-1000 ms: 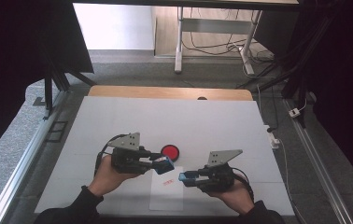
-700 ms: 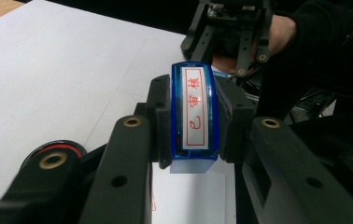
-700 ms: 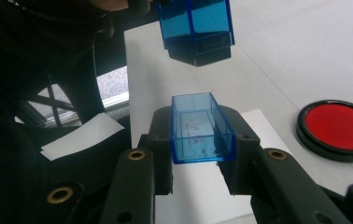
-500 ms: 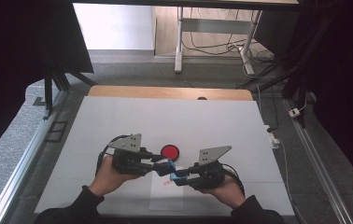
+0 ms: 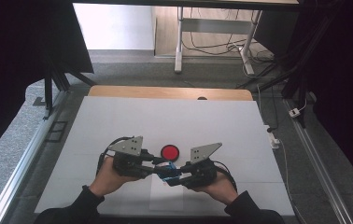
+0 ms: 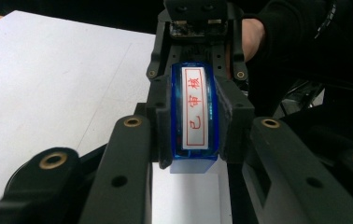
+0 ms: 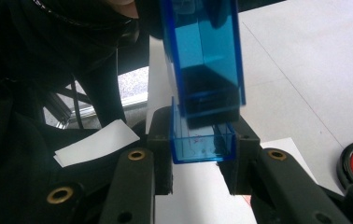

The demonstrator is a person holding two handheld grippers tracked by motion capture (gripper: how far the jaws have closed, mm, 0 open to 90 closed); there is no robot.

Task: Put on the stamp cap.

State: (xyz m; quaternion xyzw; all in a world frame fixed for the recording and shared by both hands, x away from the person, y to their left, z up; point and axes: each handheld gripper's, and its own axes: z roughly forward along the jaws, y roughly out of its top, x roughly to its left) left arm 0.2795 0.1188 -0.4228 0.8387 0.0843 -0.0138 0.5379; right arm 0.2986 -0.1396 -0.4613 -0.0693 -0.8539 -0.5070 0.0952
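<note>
Both tongs, left, right, clamping blue stamp

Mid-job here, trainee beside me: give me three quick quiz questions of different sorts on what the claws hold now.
1. True or false: the red ink pad sits between the claws' jaws.
2. The blue stamp carries a label with characters of which colour: A black, B red, C green?
3. Fill in: the left claw and right claw meet above a sheet of white ____.

Key: 1 false, it lies on the table beyond them; 2 B; 3 paper.
</note>
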